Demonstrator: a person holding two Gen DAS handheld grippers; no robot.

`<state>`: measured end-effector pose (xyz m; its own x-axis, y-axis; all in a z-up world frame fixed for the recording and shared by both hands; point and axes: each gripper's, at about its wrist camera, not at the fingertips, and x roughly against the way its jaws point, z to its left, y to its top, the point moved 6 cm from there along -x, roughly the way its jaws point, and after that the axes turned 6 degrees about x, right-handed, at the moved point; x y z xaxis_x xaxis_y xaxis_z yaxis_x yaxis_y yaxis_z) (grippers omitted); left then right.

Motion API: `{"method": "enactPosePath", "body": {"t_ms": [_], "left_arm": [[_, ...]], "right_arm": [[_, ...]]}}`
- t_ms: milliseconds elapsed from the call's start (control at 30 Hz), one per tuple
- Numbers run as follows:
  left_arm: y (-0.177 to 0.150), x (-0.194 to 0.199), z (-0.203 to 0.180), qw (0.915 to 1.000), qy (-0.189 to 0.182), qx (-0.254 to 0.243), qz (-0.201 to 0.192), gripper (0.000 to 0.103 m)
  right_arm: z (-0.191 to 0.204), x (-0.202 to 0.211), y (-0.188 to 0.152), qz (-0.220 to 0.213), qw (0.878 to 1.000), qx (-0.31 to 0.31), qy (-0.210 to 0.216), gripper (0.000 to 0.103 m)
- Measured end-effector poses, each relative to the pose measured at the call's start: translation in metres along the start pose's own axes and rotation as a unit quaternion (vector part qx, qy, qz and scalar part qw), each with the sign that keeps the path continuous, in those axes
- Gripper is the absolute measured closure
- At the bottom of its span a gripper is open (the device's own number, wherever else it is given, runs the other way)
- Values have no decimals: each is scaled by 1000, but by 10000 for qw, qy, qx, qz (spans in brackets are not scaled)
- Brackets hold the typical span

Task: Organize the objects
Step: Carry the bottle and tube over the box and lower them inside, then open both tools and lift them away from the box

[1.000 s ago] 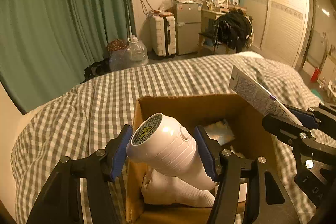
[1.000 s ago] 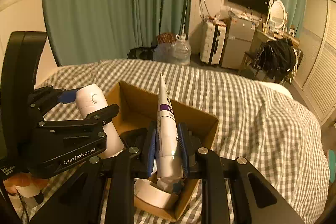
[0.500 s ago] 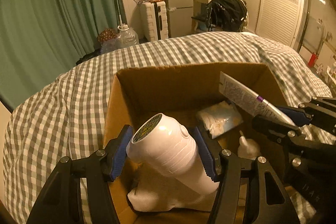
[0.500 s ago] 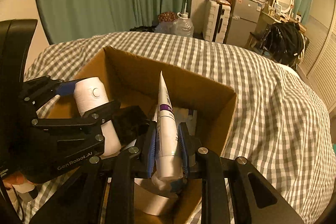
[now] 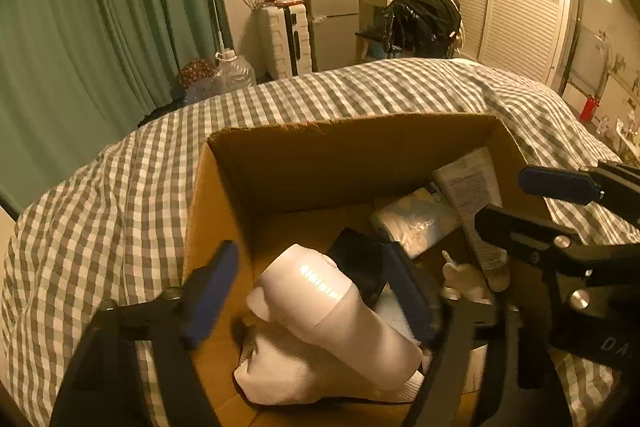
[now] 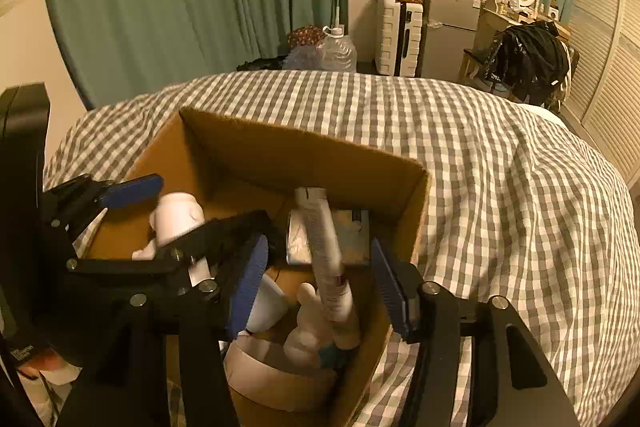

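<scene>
An open cardboard box (image 5: pixel 304 163) sits on the checked bed cover; it also shows in the right wrist view (image 6: pixel 304 155). My left gripper (image 5: pixel 308 291) is open above the box, with the white bottle (image 5: pixel 332 311) lying loose inside on a white sock (image 5: pixel 288 375). My right gripper (image 6: pixel 320 279) is open over the box's right side. The white tube (image 6: pixel 326 251) leans free in the box; it also shows in the left wrist view (image 5: pixel 472 203). The left gripper appears in the right wrist view (image 6: pixel 160 211).
The box also holds a clear plastic packet (image 5: pixel 416 223), a dark object (image 5: pixel 360 263), a small white dropper bottle (image 5: pixel 464 275) and a tape roll (image 6: pixel 276 379). The checked cover (image 6: pixel 500 187) surrounds the box. Curtains, a suitcase and a fridge stand beyond the bed.
Both grippers lowered toward the box and opened. The white bottle dropped from the left gripper onto the sock, and the tube dropped from the right gripper into the box.
</scene>
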<state>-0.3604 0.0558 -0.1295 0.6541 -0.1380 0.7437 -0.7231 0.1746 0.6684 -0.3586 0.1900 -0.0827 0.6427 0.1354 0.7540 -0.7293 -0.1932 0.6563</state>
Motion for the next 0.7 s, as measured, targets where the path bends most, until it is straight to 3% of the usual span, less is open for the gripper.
{"method": "enactPosePath", "body": {"t_ms": [233, 333, 700], "left_arm": [[5, 15, 3, 9998, 189, 8, -101, 21], [13, 35, 7, 9988, 342, 82, -340, 3], [37, 146, 6, 9892, 673, -68, -1298, 1]], "right_arm": [[-8, 14, 13, -222, 9994, -68, -254, 30], [-10, 31, 20, -345, 9989, -104, -312, 28], [-13, 142, 39, -1149, 9908, -224, -677, 12]]}}
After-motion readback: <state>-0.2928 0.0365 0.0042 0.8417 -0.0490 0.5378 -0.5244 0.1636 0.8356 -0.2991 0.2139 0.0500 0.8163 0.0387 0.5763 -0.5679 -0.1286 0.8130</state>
